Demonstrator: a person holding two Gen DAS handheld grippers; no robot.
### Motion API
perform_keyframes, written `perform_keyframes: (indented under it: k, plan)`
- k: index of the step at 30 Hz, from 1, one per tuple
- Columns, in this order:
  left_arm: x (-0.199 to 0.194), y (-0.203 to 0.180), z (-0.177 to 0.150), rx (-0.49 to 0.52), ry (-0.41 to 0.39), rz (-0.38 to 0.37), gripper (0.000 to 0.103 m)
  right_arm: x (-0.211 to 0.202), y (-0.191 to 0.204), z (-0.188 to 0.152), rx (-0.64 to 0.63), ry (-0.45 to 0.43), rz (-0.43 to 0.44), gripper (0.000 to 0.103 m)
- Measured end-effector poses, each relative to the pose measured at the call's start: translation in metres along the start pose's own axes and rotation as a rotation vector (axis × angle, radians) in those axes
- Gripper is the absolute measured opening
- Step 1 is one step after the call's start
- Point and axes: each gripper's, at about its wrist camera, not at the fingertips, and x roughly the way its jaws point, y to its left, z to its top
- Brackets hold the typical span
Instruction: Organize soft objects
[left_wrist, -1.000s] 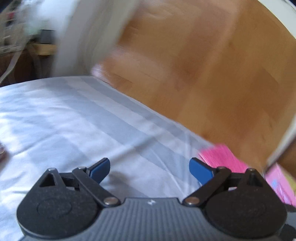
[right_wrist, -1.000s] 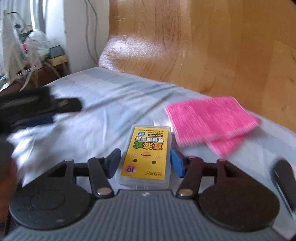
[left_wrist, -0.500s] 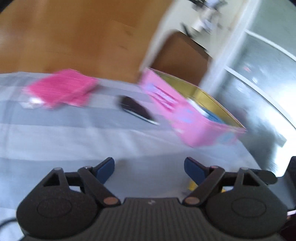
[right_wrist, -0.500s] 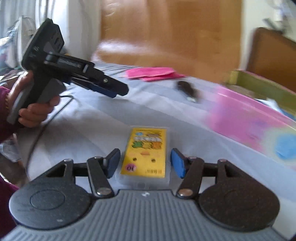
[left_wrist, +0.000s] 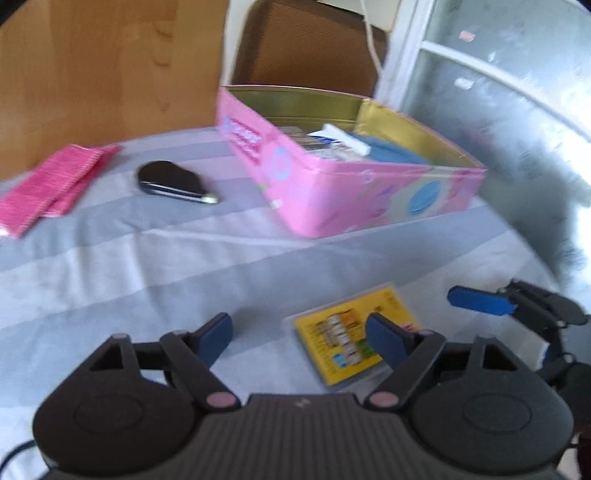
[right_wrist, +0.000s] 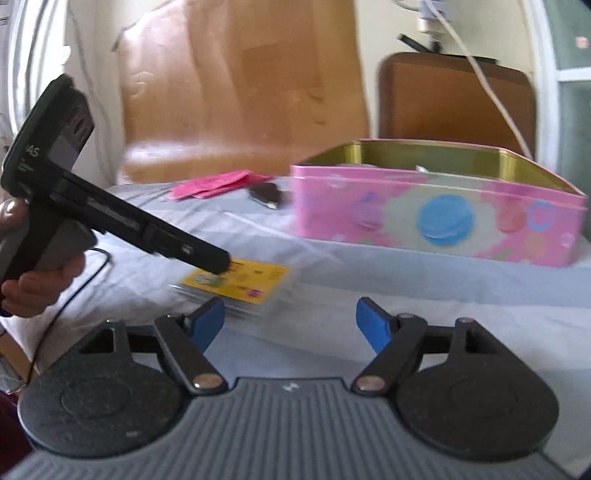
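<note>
My right gripper (right_wrist: 290, 321) has let go of the yellow packet (right_wrist: 236, 282), which now lies flat on the striped sheet (left_wrist: 147, 266) just ahead of its wide-apart fingers. My left gripper (left_wrist: 299, 334) has swung in, fingers also apart, its right one over the packet. I judge a handover toward the pink tin (left_wrist: 369, 192), well apart.

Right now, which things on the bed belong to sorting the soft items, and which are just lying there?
Job:
- yellow packet by the left gripper
- pink cloth
- pink tin, open, partly filled
- right gripper, open, empty

Lying about:
- black oval item
- brown chair
- wooden board
</note>
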Motion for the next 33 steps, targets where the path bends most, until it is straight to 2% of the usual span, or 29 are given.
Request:
perform_keyframes:
  k: [2,5,13,17,26,33]
  plan:
    - [-0.004,-0.003,-0.005,0.009,0.006,0.082,0.094,0.005,0.003,-0.001,0.007,0.005,0.019,0.080]
    - [-0.010,-0.008,-0.010,0.018,-0.005,0.196,0.097,0.005,0.009,-0.002,0.010,0.002,0.005,0.081]
    - [-0.026,0.002,-0.023,-0.026,-0.036,0.346,0.098,0.007,0.018,-0.004,-0.011,0.007,-0.041,0.081]
    - [-0.027,0.016,-0.029,-0.078,-0.033,0.376,0.099,0.010,0.025,-0.006,-0.032,0.011,-0.072,0.081]
    - [-0.027,0.020,-0.038,-0.052,-0.066,0.434,0.102,0.013,0.031,-0.005,-0.060,0.026,-0.093,0.083]
    - [-0.026,0.020,-0.040,-0.045,-0.077,0.447,0.103,0.015,0.033,-0.003,-0.070,0.051,-0.083,0.091]
